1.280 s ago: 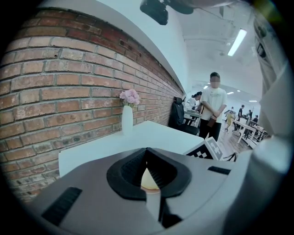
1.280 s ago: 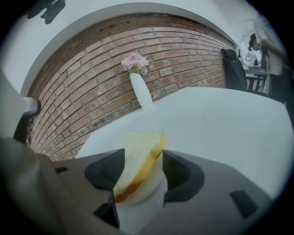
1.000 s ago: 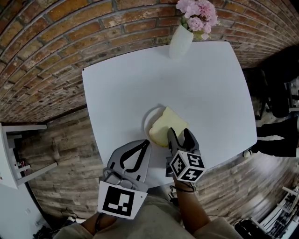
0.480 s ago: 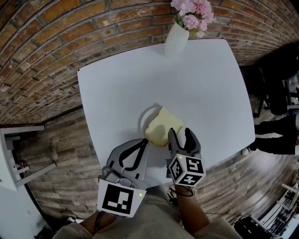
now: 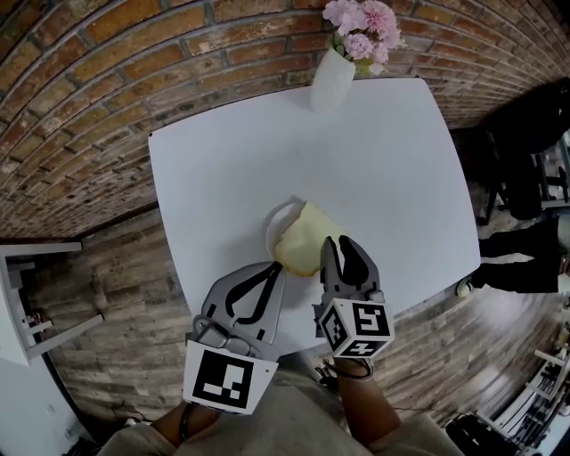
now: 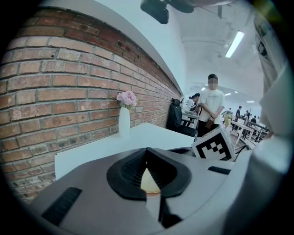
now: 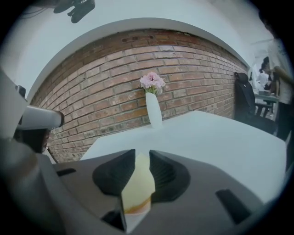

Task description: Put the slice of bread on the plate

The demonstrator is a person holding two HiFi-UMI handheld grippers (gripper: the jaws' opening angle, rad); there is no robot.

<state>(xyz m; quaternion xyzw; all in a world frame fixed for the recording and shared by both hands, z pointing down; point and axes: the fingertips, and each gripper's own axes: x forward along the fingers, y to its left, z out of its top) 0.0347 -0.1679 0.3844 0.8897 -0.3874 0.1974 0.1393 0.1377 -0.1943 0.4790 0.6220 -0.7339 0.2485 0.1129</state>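
Two jaws of right hand-held gripper (image 5: 342,243) close on slice of bread (image 5: 300,247); left hand-held gripper (image 5: 280,268) closed.

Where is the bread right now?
In the head view the bread is near the middle, between the right gripper's closing jaws. It partly covers the plate, whose rim shows on its left.

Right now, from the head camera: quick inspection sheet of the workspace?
Surface: white table, rounded corners.
Job's things: slice of bread overlaps the white plate near the table's front edge; whether it is lifted cannot be told.
Clutter: white vase with pink flowers at the far edge.
Grippers: right gripper jaws closing, the slice between the pads; left gripper jaws together, empty, beside the plate.
Cables: nothing seen.
Surroundings: brick wall, wooden floor, a person standing beyond the table.
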